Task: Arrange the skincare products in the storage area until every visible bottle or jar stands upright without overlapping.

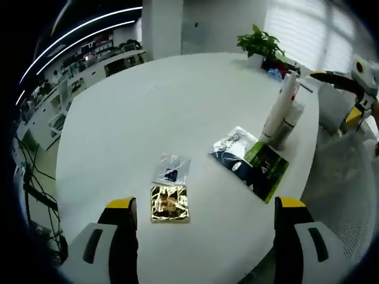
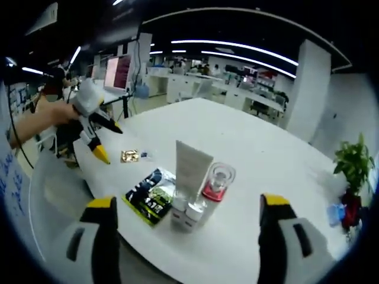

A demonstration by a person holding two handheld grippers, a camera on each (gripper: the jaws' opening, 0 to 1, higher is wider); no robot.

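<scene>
A white tube (image 1: 282,105) stands on its cap near the table's right edge, close beside a clear bottle (image 1: 288,125). In the right gripper view the tube (image 2: 190,170) and the pink-banded clear bottle (image 2: 214,184) stand just ahead, between my jaws but apart from them. A black and green packet (image 1: 260,167) lies flat beside them, with a gold sachet (image 1: 169,203) and a clear sachet (image 1: 172,170) nearer my left gripper (image 1: 205,204). That gripper is open and empty above the table edge. My right gripper (image 2: 188,204) is open too, with nothing held.
The round white table (image 1: 148,106) carries a potted plant (image 1: 260,44) at its far side. A hand holds the left gripper (image 2: 108,141) at the table's left edge. Office desks and monitors (image 2: 118,71) stand behind.
</scene>
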